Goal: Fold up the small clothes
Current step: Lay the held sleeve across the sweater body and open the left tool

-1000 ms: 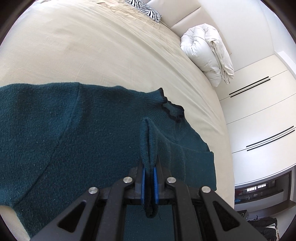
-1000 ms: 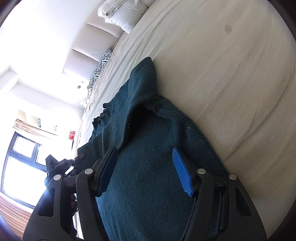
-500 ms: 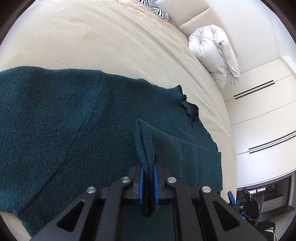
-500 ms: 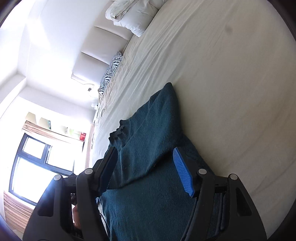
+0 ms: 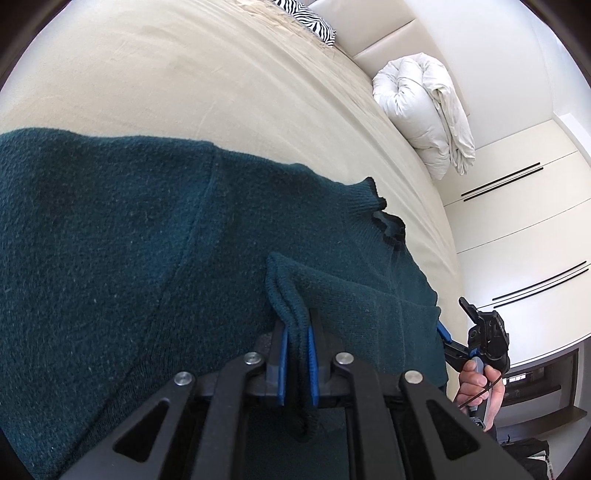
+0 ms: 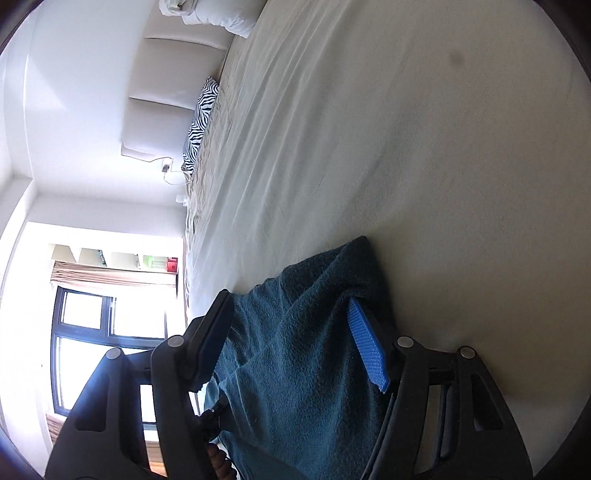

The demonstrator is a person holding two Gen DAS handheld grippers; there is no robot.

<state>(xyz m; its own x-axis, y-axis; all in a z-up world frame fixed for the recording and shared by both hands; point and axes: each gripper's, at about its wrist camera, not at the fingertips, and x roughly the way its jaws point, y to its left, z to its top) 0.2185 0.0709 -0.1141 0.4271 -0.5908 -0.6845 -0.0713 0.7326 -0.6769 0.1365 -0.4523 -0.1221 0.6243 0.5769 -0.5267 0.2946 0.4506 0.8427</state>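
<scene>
A dark teal knitted sweater [image 5: 155, 251] lies spread on the beige bed [image 5: 184, 81], its collar [image 5: 384, 218] toward the right. My left gripper [image 5: 295, 332] is shut on a pinched fold of the sweater and holds it raised over the body. In the right wrist view the sweater [image 6: 306, 350] lies between the open jaws of my right gripper [image 6: 291, 332], which grips nothing. The right gripper also shows in the left wrist view [image 5: 480, 339], at the sweater's right edge.
A rolled white duvet [image 5: 424, 110] and a zebra pillow [image 5: 314, 26] lie at the head of the bed by the padded headboard [image 6: 166, 92]. White wardrobe doors [image 5: 517, 221] stand past the bed's right edge. A bright window [image 6: 92, 332] is on the left side.
My left gripper has carried the pinched fold further over the sweater. My right gripper has drawn back toward the sweater's edge, still open, and now shows in the left wrist view.
</scene>
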